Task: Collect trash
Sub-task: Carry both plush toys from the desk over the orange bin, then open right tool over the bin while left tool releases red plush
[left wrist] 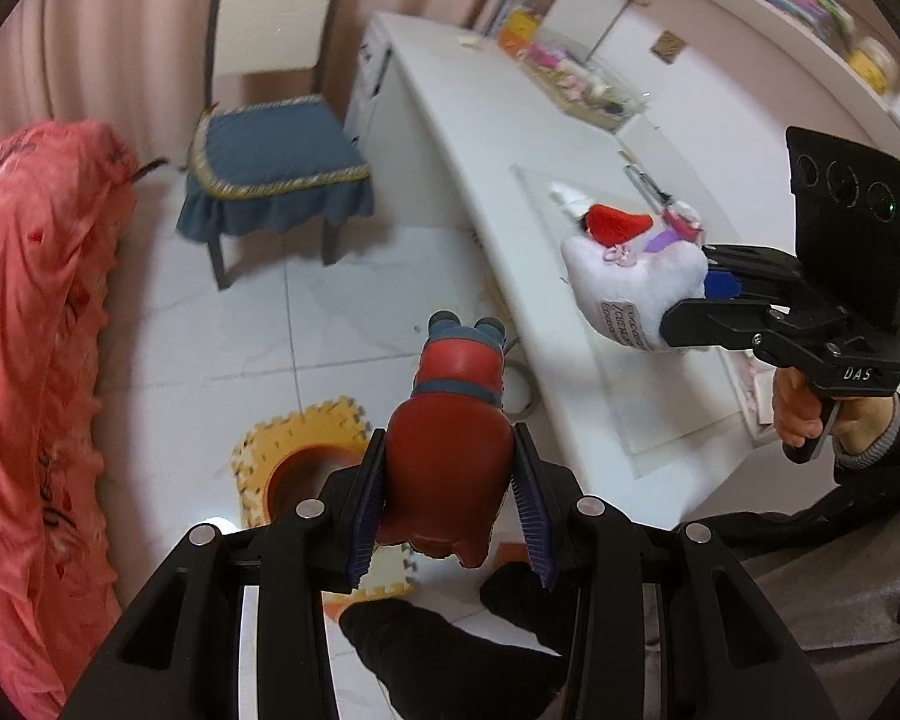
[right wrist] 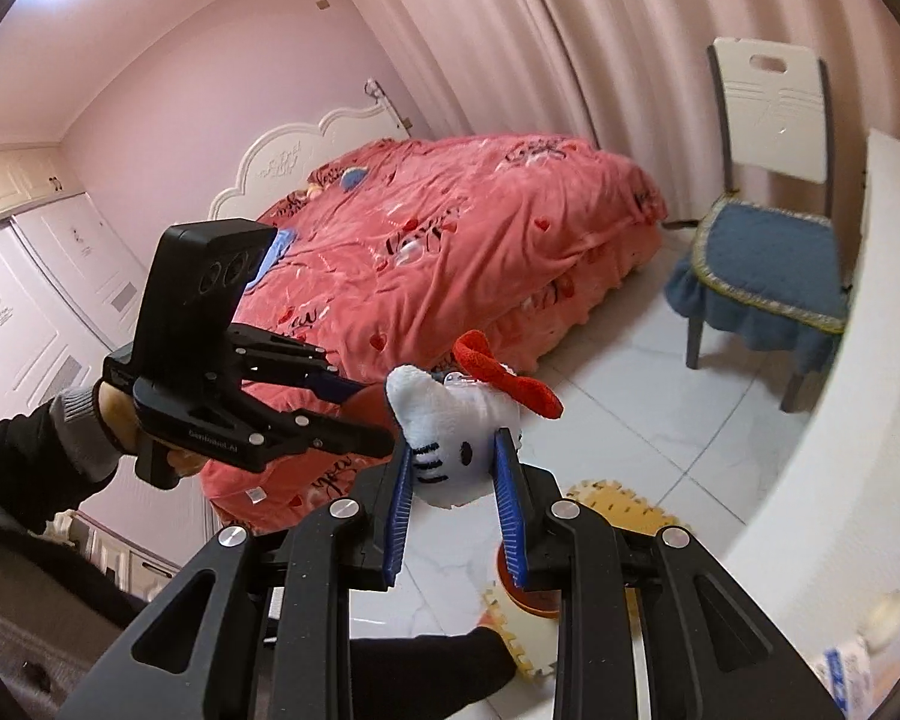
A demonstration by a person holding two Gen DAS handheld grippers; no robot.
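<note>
Left wrist view: left gripper [left wrist: 450, 498] clamps red toy figure [left wrist: 447, 462] above floor, face hidden. Right gripper [right wrist: 455, 483] pinches white plush cat [right wrist: 456, 444]; body cut off by pads.

"das" stands in white on the right gripper [left wrist: 684, 300] body; the plush toy's [left wrist: 642, 276] tag print is unreadable

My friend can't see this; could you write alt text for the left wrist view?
The left hand-held gripper clamps a red toy figure above a white tiled floor. Further right, the right hand-held gripper holds a white plush toy beside a white desk.
</note>
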